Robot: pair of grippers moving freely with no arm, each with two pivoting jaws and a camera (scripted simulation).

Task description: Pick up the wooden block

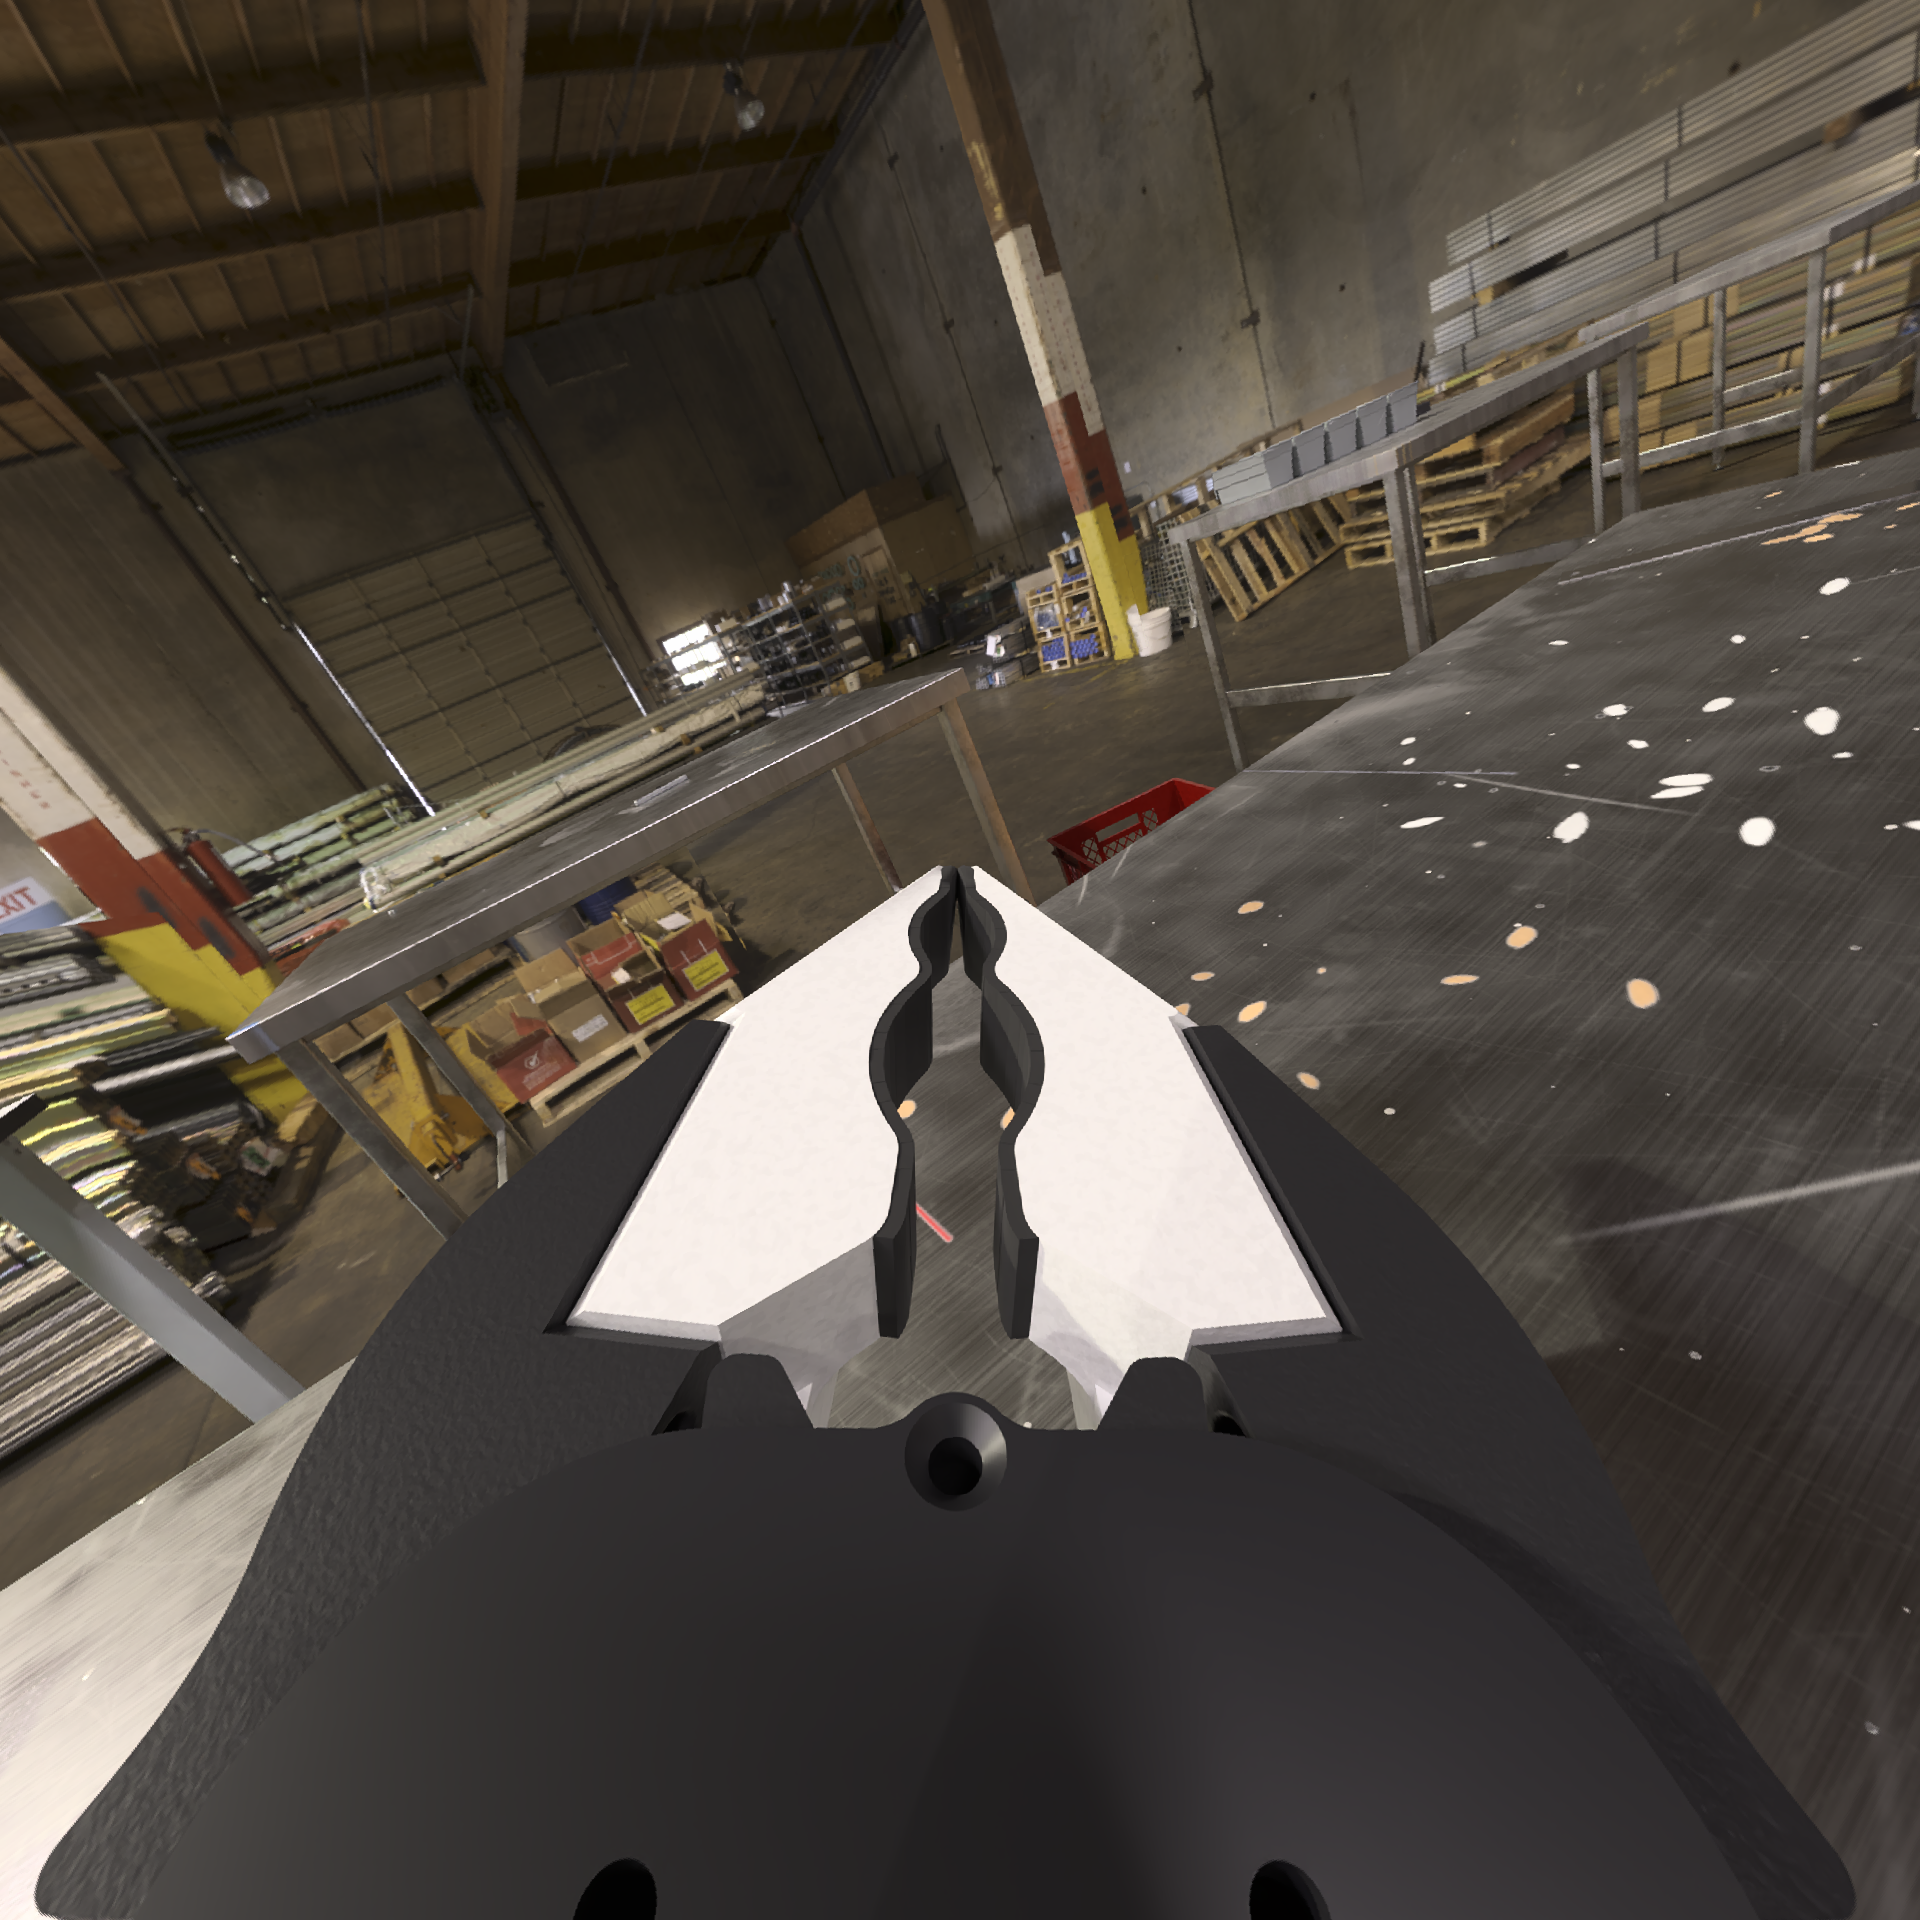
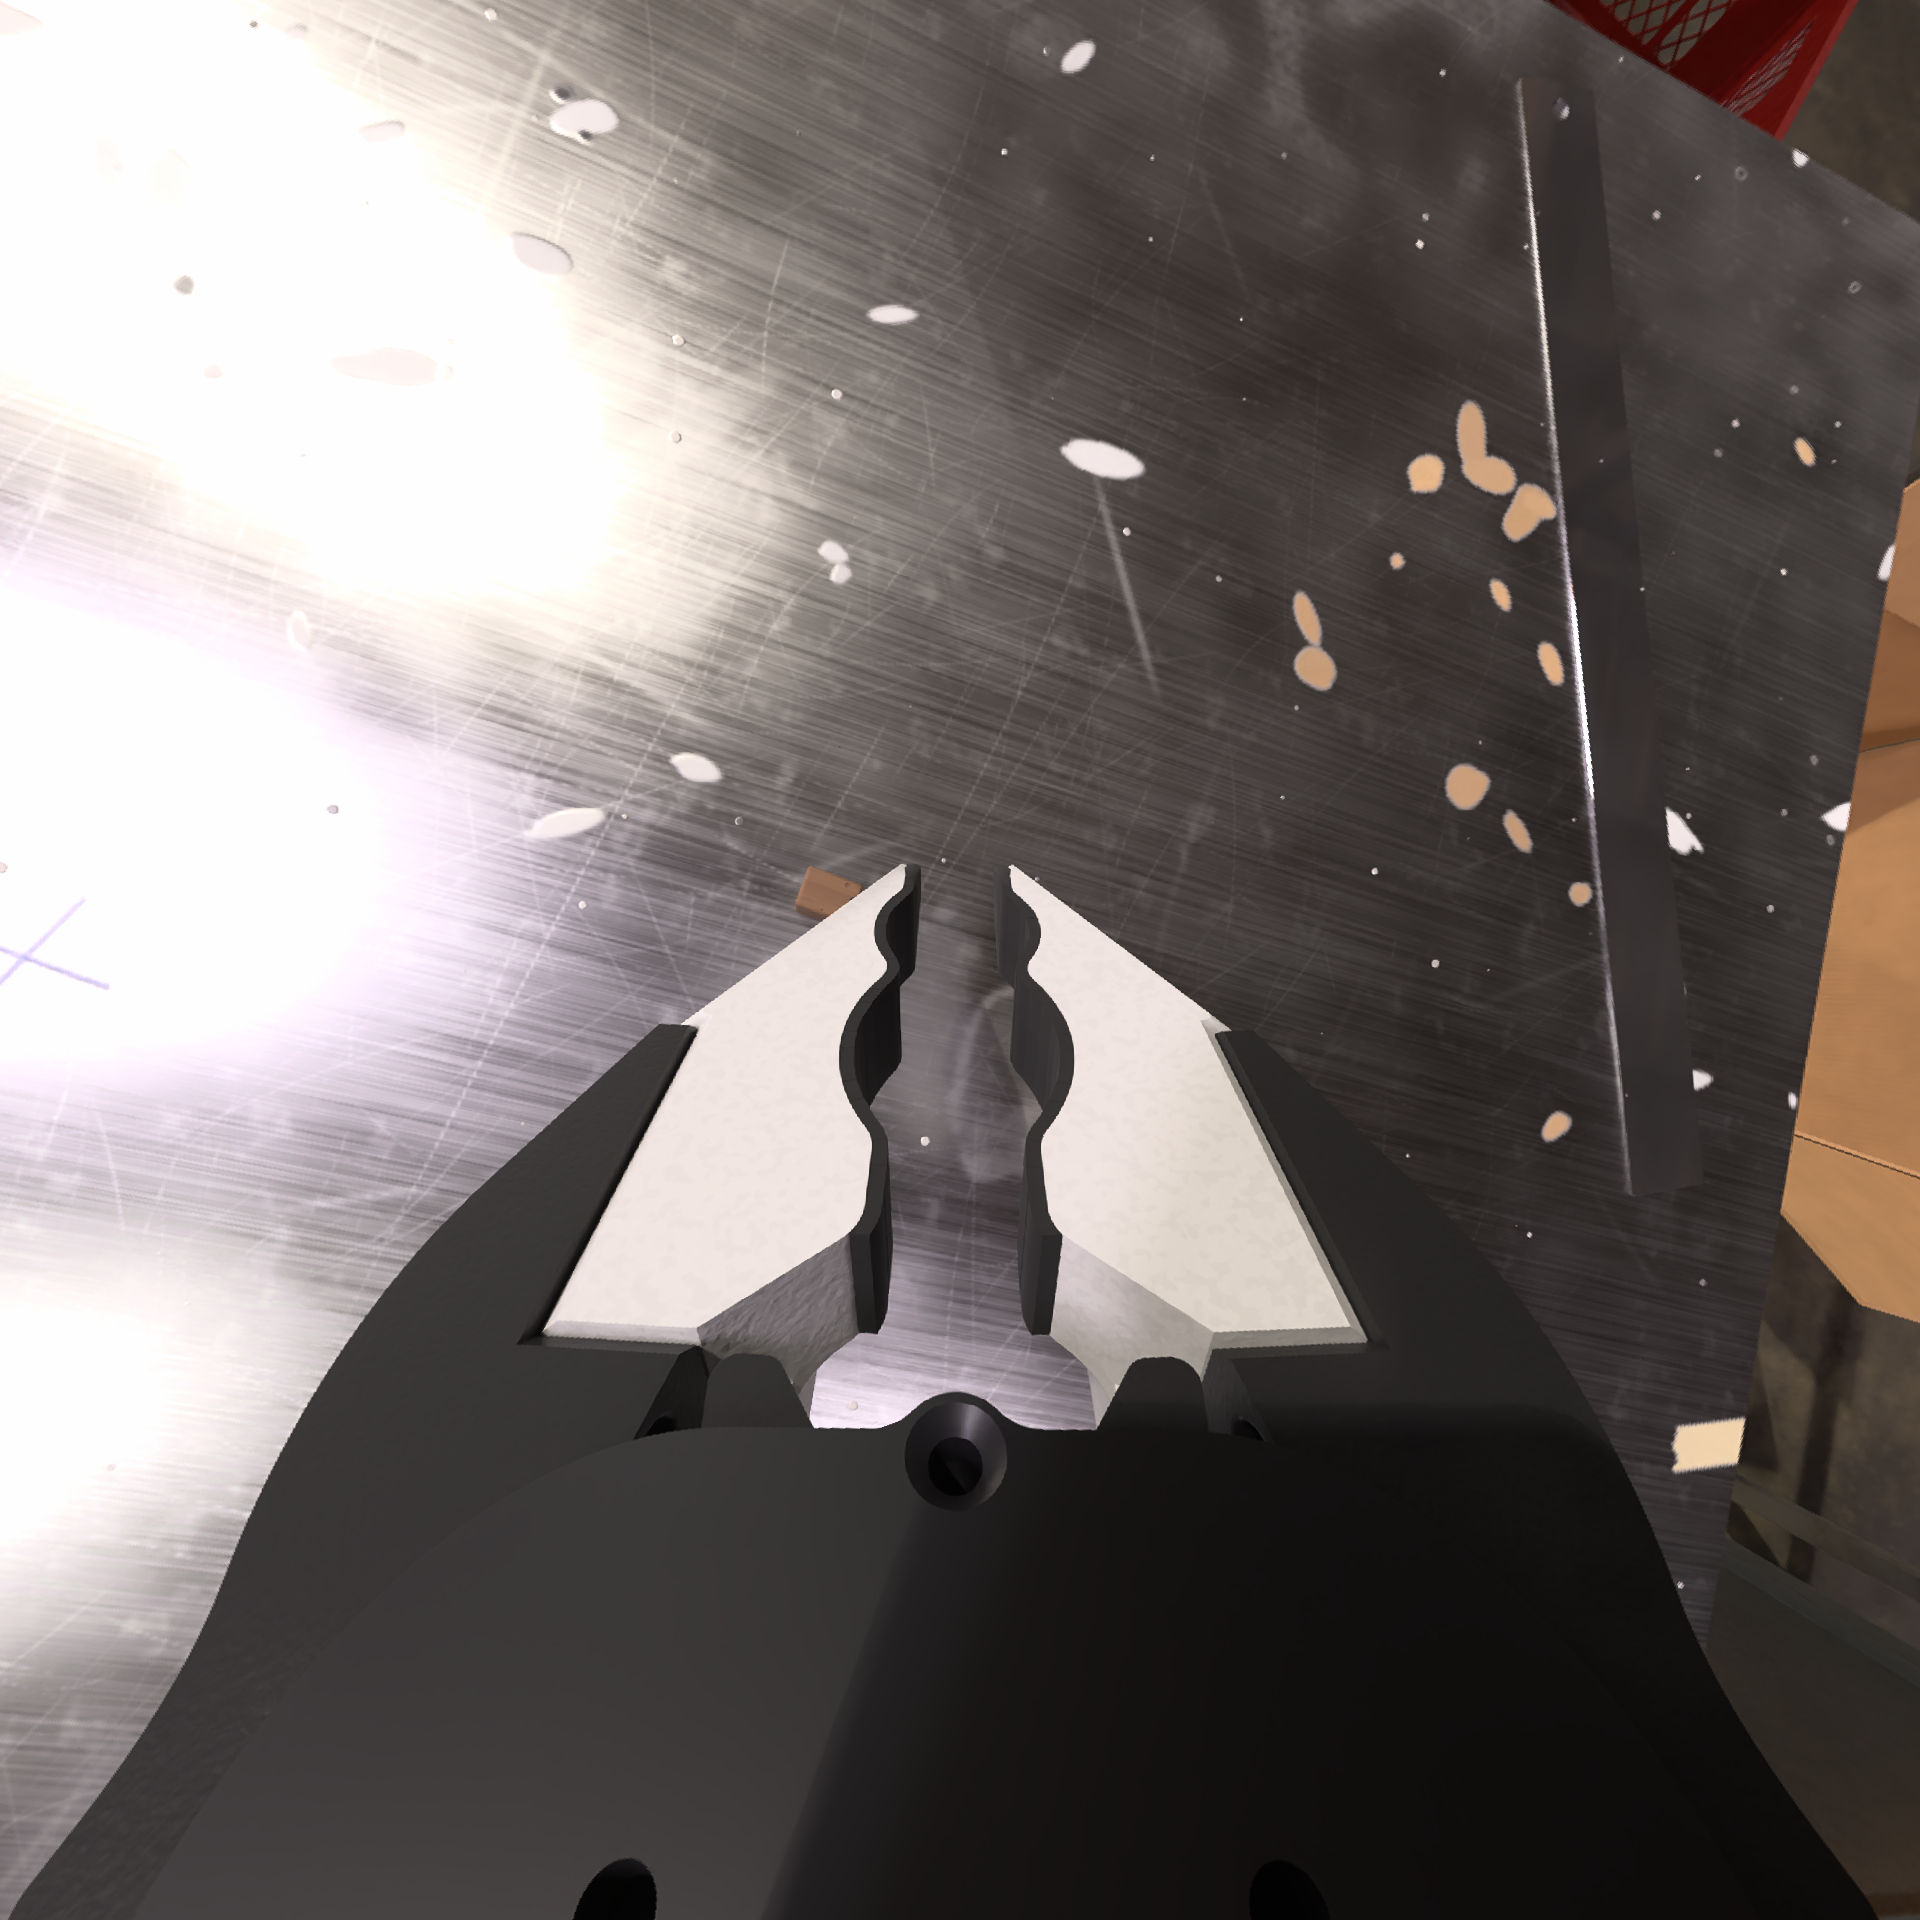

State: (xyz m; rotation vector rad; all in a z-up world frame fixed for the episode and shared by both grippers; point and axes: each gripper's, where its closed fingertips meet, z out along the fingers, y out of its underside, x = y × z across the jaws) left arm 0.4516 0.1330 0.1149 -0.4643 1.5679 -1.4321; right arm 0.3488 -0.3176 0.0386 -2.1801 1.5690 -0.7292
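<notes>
My left gripper [image 1: 956, 878] is clenched on nothing, tips meeting, over a scratched, paint-flecked metal table [image 1: 1558, 1039] in a warehouse with a red crate [image 1: 1127, 826] ahead. My right gripper [image 2: 961, 883] is released above the glare-washed tabletop; the wooden block [image 2: 826, 890] peeks just left of its left fingertip.

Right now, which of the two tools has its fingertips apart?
The right tool: a clear gap separates its fingertips above the metal table. The left tool has its tips pressed together, holding nothing.
</notes>
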